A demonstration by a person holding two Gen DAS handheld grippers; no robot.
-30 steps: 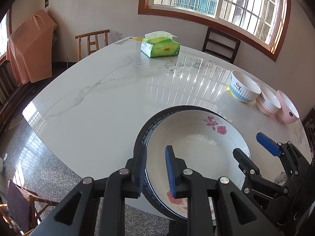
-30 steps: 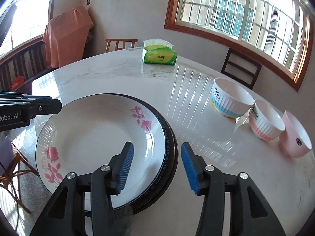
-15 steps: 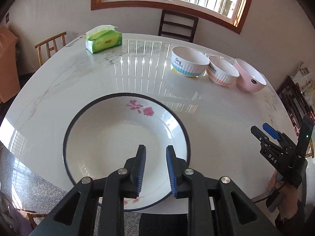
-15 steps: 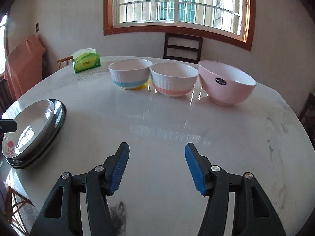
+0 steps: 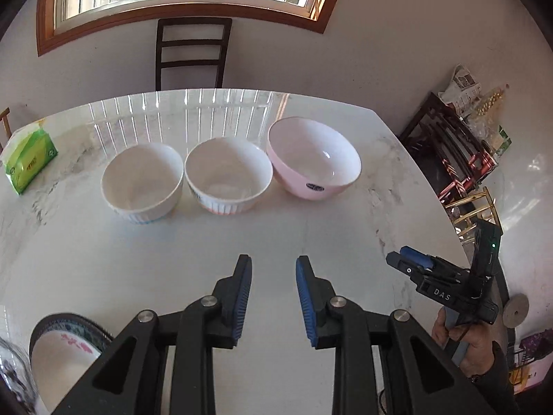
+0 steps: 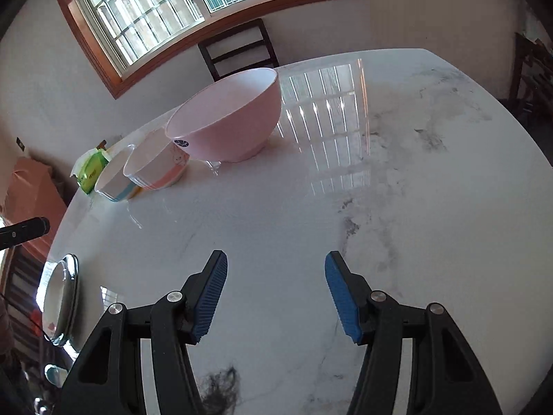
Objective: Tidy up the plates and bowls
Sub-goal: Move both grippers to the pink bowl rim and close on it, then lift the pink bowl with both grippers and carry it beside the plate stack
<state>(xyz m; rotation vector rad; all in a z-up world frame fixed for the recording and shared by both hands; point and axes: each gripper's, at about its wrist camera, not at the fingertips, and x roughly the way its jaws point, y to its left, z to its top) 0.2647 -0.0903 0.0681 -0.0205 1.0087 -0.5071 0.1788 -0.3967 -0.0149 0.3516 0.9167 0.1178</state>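
Note:
Three bowls stand in a row on the white marble table point(image 5: 172, 259): a blue-striped white bowl point(image 5: 141, 181), a pink-striped white bowl point(image 5: 228, 176) and a larger pink bowl point(image 5: 312, 160). My left gripper point(image 5: 273, 297) hovers over bare table in front of them, its jaws opening with nothing between them. The stacked plates with a rose pattern point(image 5: 65, 352) sit at the lower left. My right gripper point(image 6: 276, 294) is open and empty above the table, with the pink bowl point(image 6: 228, 117) ahead. The right gripper point(image 5: 414, 263) also shows at the table's right edge.
A green tissue pack point(image 5: 29, 162) lies at the table's far left. A dark chair point(image 5: 191, 55) stands behind the table under the window. Shelving with clutter point(image 5: 459, 152) fills the right. A tuft of dark hair point(image 6: 221, 387) lies on the table near me.
Both grippers swung right, away from the stacked plates and toward the bowls. The left jaws have let go of the plate rim and stand wider apart. The right wrist rolled.

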